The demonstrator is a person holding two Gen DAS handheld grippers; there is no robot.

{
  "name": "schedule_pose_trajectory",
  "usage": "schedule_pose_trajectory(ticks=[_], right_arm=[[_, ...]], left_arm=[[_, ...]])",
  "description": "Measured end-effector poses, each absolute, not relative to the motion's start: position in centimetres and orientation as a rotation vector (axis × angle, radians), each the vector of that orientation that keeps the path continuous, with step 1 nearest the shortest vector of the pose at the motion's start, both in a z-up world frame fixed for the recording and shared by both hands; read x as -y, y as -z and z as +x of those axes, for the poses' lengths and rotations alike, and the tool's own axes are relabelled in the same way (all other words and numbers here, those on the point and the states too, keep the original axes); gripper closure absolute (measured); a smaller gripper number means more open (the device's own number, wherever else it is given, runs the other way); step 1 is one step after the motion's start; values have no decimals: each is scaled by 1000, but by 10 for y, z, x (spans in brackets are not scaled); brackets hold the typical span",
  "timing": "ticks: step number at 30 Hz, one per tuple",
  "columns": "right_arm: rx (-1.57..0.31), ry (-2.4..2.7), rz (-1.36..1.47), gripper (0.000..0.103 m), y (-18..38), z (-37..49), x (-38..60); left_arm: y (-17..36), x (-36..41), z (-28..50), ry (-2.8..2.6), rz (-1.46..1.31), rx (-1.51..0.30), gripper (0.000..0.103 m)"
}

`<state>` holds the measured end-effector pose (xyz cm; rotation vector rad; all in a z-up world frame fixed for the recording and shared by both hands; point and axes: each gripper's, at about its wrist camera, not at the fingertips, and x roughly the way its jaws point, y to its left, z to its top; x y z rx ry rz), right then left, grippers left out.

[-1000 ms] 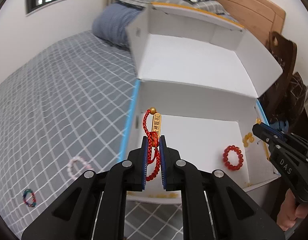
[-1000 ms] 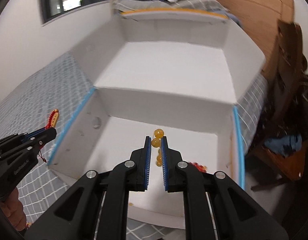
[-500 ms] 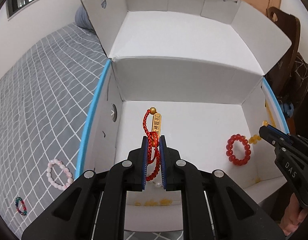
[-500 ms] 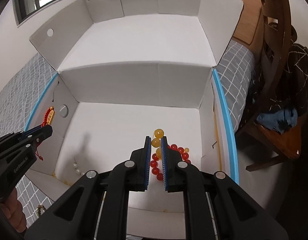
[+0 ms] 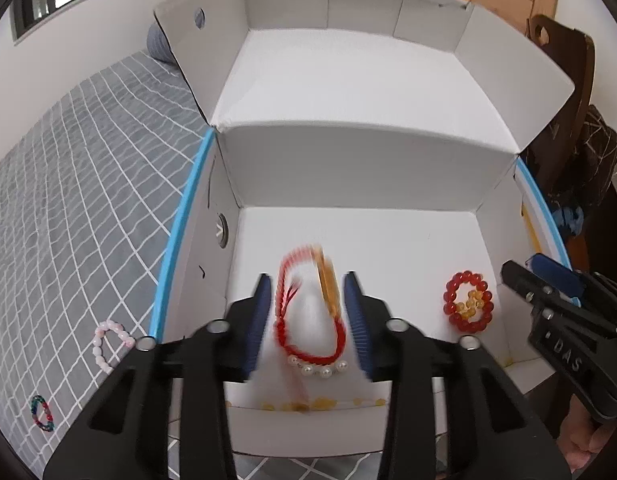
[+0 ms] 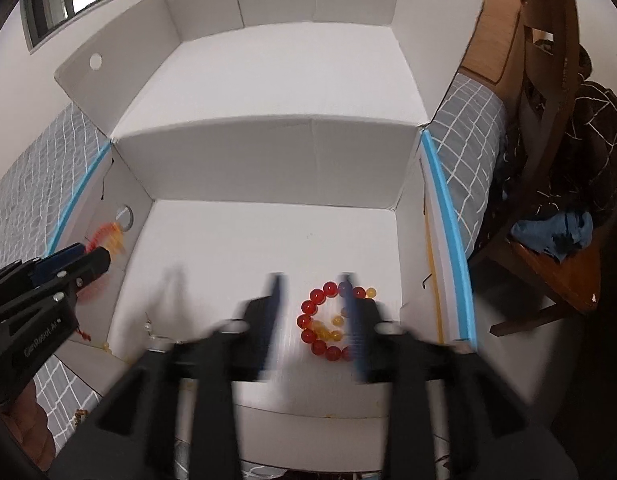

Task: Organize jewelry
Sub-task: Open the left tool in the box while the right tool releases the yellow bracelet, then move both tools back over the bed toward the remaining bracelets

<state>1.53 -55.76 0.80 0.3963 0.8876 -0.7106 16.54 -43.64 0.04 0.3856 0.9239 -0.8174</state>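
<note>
While the red cord bracelet [image 5: 308,320] with its gold tag blurs between the parted fingers of the left gripper [image 5: 310,312], it hangs over the white box [image 5: 348,168] floor, apparently mid-drop. The right gripper [image 6: 314,320] also stands wide above the red bead bracelet [image 6: 324,324] and amber beads. Drop-off looks done; next comes fetching the pink bracelet [image 5: 108,344] from the bedspread [image 5: 68,200].

bright daylight, fisheye warp, motion blur
</note>
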Motion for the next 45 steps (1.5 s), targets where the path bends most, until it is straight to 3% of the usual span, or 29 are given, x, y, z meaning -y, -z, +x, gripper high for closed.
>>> schedule_pose_trajectory(ticks=[3, 4, 8, 15, 23, 27, 45], right_arm=[[-867, 719, 381, 38, -15, 12, 556], [-860, 717, 378, 32, -17, 11, 556], [-823, 707, 349, 24, -27, 9, 551], [-793, 688, 347, 20, -37, 8, 545], [-755, 626, 311, 8, -52, 19, 521], [-746, 584, 302, 8, -53, 30, 510], [-731, 308, 111, 8, -65, 72, 385]], left_arm=[[-7, 432, 164, 809, 367, -912, 45], [-10, 431, 163, 806, 363, -907, 45], [-20, 423, 162, 780, 355, -894, 38], [-42, 400, 160, 745, 312, -849, 20], [-62, 364, 162, 708, 267, -813, 12], [-67, 338, 169, 661, 240, -805, 7], [-62, 185, 222, 367, 134, -834, 6]])
